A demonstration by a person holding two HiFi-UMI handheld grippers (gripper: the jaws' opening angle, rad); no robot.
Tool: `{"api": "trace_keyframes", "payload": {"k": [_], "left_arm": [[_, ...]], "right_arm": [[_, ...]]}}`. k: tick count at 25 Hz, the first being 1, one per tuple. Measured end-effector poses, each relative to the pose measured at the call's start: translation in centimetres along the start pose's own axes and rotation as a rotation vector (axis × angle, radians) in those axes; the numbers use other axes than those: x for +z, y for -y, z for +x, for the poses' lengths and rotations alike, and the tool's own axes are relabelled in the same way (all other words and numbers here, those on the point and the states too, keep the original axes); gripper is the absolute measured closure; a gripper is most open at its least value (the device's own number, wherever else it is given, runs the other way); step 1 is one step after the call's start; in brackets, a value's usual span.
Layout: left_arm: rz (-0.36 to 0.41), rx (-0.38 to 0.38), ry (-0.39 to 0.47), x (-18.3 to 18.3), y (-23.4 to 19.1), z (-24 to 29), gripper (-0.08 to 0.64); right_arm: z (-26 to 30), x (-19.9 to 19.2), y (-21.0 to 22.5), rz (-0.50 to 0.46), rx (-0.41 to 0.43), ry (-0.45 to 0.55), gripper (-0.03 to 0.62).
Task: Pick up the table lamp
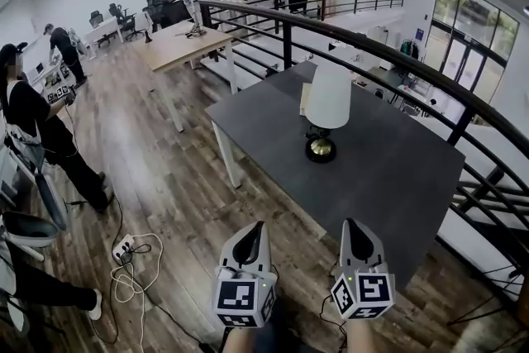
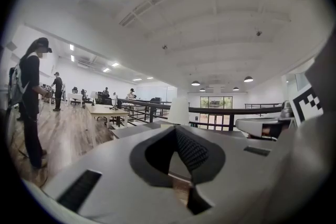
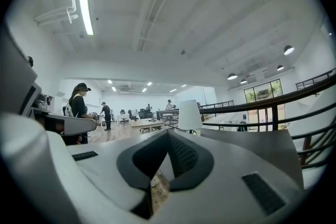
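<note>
1. Head view: left gripper (image 1: 250,237) and right gripper (image 1: 354,231), both pressed together and empty, face the table lamp (image 1: 328,107), which stands well ahead on a dark table (image 1: 397,178).
2. Left gripper view: table lamp (image 2: 179,111) straight beyond the closed tips.
3. Right gripper view: table lamp (image 3: 189,115) ahead, slightly right.

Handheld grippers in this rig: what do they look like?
Left gripper and right gripper match: light grey tapered shells, black textured pads lining the jaws, and a white cube with black square markers at each rear end.
</note>
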State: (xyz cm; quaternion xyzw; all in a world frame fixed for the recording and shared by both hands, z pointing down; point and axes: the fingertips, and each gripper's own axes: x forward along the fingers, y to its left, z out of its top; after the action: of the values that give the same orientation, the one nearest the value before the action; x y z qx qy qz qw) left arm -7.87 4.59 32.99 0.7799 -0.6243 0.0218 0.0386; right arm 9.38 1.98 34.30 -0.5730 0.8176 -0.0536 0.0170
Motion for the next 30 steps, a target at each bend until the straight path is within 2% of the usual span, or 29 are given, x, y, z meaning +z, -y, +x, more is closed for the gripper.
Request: {"api": "trace_keyframes", "payload": {"k": [9, 18, 30], "left_arm": [[-0.026, -0.007, -0.029, -1.3, -1.3, 4.7, 0.549], [-0.013, -0.026, -0.054, -1.5, -4.4, 10.6, 0.549], [-0.027, -0.109, -0.081, -0.7, -7.7, 20.1, 0.549]], "right_arm": [[4.2, -0.8, 1.3, 0.005, -0.005, -0.017, 0.600], [10.2, -1.3, 2.2, 0.017, -0.041, -0.029, 0.600], [19.2, -0.9, 3.6, 0.021, -0.110, -0.047, 0.600]]}}
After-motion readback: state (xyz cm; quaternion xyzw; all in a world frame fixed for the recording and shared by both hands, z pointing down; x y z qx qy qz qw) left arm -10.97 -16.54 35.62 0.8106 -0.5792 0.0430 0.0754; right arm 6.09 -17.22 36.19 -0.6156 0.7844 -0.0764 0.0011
